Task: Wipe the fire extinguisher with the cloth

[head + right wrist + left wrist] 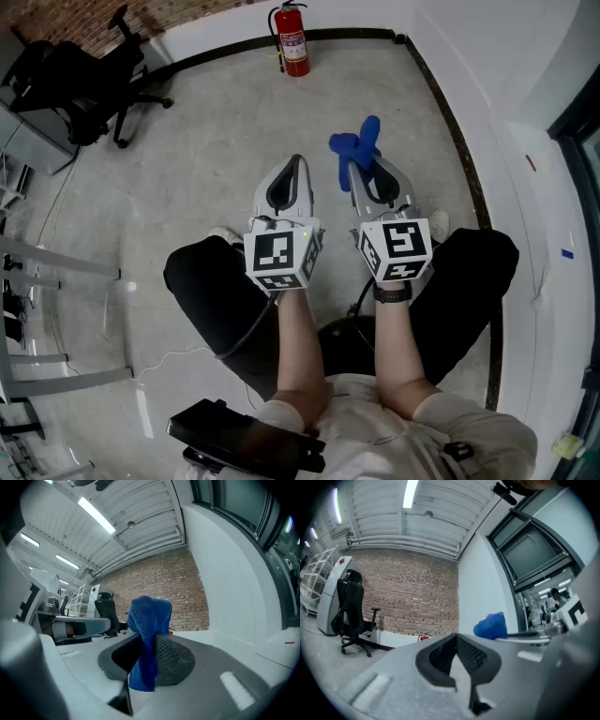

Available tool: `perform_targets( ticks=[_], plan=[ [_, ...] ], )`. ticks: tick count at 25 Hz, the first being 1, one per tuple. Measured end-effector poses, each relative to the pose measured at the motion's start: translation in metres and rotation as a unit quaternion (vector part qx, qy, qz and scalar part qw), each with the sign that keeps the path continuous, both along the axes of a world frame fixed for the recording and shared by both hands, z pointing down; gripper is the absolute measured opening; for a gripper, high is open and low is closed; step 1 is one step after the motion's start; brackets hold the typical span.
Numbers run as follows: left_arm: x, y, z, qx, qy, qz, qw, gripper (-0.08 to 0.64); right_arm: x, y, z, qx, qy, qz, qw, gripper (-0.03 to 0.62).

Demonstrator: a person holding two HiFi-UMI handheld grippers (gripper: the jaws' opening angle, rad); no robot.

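**Visitor:** Head view first, then. Where is the thing you're meant to wipe?

**Me:** The fire extinguisher (pixel 292 39) stands upright at the top centre of the frame, at the foot of the wall (pixel 225 26), well apart from both my grippers. The wiping isn't begun, I'd judge.

**Visitor:** And the cloth?

**Me:** My right gripper (pixel 367 173) is clamped on the blue cloth (pixel 356 150), with a bunch sticking out past the tips (so that fabric, not plastic, meets the cylinder, I'd guess). My left gripper (pixel 294 169) has its jaws together on nothing. It sits level beside the right one, probably free to steady the extinguisher.

**Visitor:** What do the gripper views add?

**Me:** The right gripper view shows the cloth pinched between the pads, with a fold standing above and a tail hanging below. The left gripper view shows the tips meeting with nothing between them, and the extinguisher small and red, low at centre, before a brick wall (pixel 412 597). Only the head view shows the stretch of floor (pixel 216 141) I'd have to cross.
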State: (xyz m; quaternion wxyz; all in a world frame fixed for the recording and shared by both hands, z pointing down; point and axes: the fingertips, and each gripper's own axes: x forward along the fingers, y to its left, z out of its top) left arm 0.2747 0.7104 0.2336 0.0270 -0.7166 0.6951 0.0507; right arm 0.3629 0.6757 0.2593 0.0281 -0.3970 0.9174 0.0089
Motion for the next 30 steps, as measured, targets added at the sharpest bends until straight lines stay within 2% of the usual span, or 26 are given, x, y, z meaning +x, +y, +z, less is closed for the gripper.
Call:
perform_targets(
  ticks=[5,12,18,22,30],
  plan=[
    [-0.015,-0.004,0.003,0.000,-0.029,0.001,0.9996,-0.002,-0.015,0.000,-0.008,0.011,0.002,-0.004,1.000,0.081],
    [-0.027,-0.036,0.022,-0.018,-0.001,-0.016,0.9997,-0.002,-0.026,-0.033,0.011,-0.026,-0.016,-0.006,1.000,0.081],
    [-0.056,-0.082,0.025,-0.032,-0.009,-0.018,0.9993,-0.002,-0.054,-0.082,0.022,-0.038,-0.005,-0.005,0.999,0.081],
    [-0.073,-0.114,0.019,-0.023,0.004,-0.013,0.9997,-0.002,-0.071,-0.113,0.016,-0.033,-0.006,-0.005,0.999,0.081],
    [-0.106,-0.171,-0.011,-0.003,-0.006,-0.018,0.9998,-0.002,-0.105,-0.174,-0.018,0.004,-0.003,-0.014,1.000,0.081]
  ],
)
